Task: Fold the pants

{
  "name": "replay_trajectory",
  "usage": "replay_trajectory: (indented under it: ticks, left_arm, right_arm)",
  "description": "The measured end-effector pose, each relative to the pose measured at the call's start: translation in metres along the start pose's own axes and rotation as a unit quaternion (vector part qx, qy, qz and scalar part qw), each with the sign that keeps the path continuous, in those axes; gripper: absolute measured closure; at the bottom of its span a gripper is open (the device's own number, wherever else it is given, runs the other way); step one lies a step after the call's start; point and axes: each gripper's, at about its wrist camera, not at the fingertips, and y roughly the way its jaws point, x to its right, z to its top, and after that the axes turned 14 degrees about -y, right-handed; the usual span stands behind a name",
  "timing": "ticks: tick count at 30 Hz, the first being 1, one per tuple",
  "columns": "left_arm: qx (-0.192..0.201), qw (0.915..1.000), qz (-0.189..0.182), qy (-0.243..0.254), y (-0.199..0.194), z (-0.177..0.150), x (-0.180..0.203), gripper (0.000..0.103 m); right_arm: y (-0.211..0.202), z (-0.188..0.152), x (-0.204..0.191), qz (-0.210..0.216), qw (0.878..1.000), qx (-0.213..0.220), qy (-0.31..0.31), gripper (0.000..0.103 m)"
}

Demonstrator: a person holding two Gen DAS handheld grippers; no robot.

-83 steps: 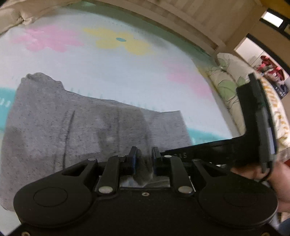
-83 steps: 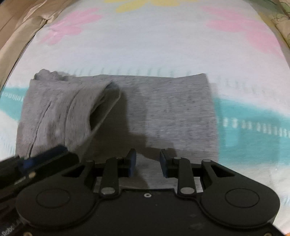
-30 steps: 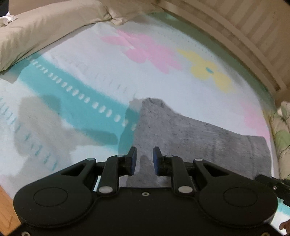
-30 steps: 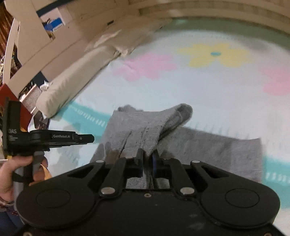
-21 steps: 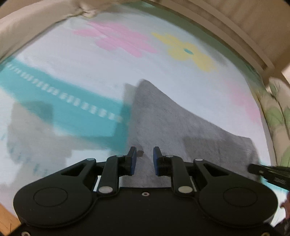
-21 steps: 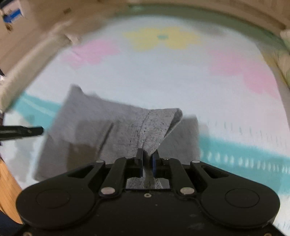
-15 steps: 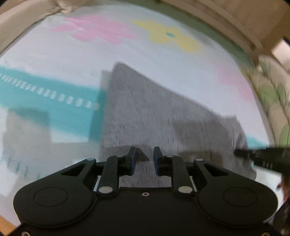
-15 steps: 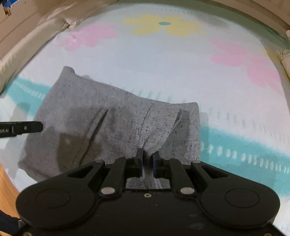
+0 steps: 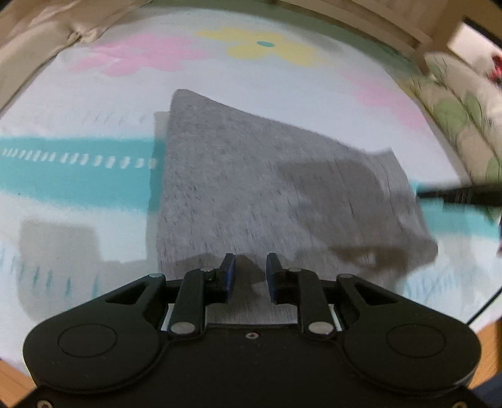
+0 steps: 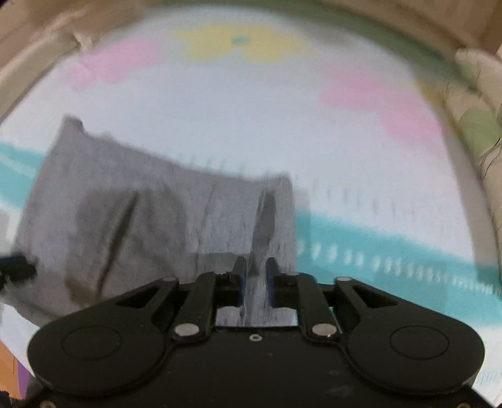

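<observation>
Grey pants (image 9: 251, 175) lie folded on a flowered bed sheet (image 9: 282, 81). My left gripper (image 9: 251, 271) hovers over their near edge, open, with nothing between its fingers. In the blurred right wrist view the pants (image 10: 141, 219) spread to the left. My right gripper (image 10: 255, 270) is low over their right end. Its jaws are opening, and a raised fold of the grey cloth (image 10: 266, 213) still runs in between them. The right gripper's black body (image 9: 458, 196) shows at the right edge of the left wrist view. The left gripper's tip (image 10: 15, 268) shows at the far left of the right wrist view.
A beige pillow (image 9: 47, 28) lines the bed's far left, and a leaf-patterned pillow (image 9: 461, 110) its right side. Wooden slats (image 9: 360, 18) close off the far end. Wood floor (image 9: 12, 386) shows below the bed's near edge.
The right gripper has carried the folded-over cloth down onto the pants, and its jaws have widened. The left gripper has swung right, over the pants' near edge.
</observation>
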Motion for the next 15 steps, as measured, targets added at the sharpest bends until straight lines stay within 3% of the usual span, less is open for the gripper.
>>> replay_trajectory:
  ticks: [3,6,8,11,13,15]
  left_arm:
    - [-0.001,0.9995,0.005,0.031,0.002,-0.018,0.008,0.074]
    - [0.015,0.9983,0.013,0.055,0.005,-0.029,0.010,0.074]
    - [0.014,0.9978,0.012,0.063,0.008,-0.029,0.010,0.074]
    - [0.006,0.9991,-0.004,0.041,0.000,-0.018,0.007,0.075]
    - [0.013,0.9994,-0.029,0.016,-0.009,-0.008,0.003,0.073]
    - [0.032,0.9990,-0.030,0.007,-0.014,0.005,-0.001,0.069]
  right_arm:
    - [-0.017,-0.004,-0.007,0.036,0.999,0.026,0.002,0.086]
    - [-0.004,-0.016,-0.018,0.113,0.993,-0.030,0.017,0.086]
    - [0.014,-0.025,-0.027,0.114,0.992,-0.059,0.002,0.087]
    - [0.013,-0.020,-0.035,0.106,0.992,-0.036,-0.064,0.084]
    - [0.003,-0.016,-0.023,0.117,0.992,-0.004,-0.041,0.079]
    - [-0.002,-0.012,-0.005,0.115,0.993,0.023,-0.006,0.066]
